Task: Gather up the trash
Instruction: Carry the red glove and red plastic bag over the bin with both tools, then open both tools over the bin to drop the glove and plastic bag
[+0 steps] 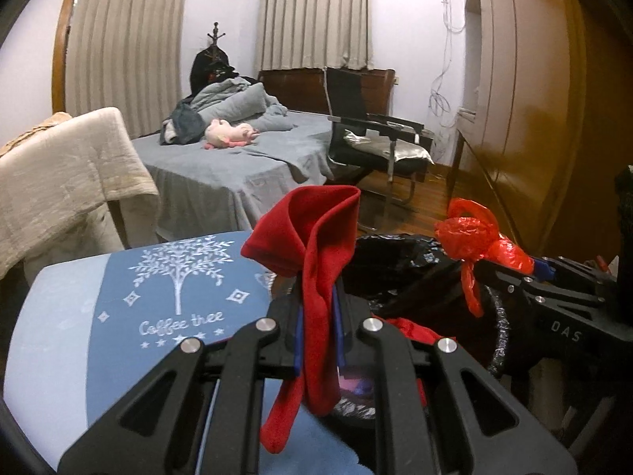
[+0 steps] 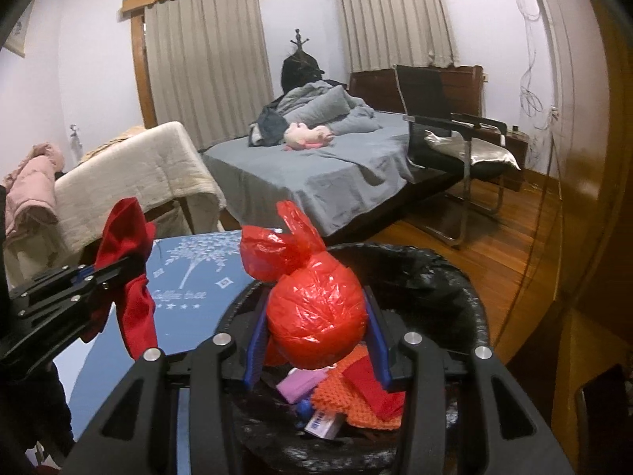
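Above bin (image 2: 470, 301), red cloth (image 1: 316, 277) vertical

A home bedroom: unmade bed (image 1: 237, 158), curtained windows (image 1: 122, 47), wardrobe (image 1: 526, 79).

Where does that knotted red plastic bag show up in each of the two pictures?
Left wrist view: red plastic bag at right, in the right gripper, above the black bin.
Right wrist view: red plastic bag centre, between the fingers.
Shared landmark: the pink plush toy on the bed.
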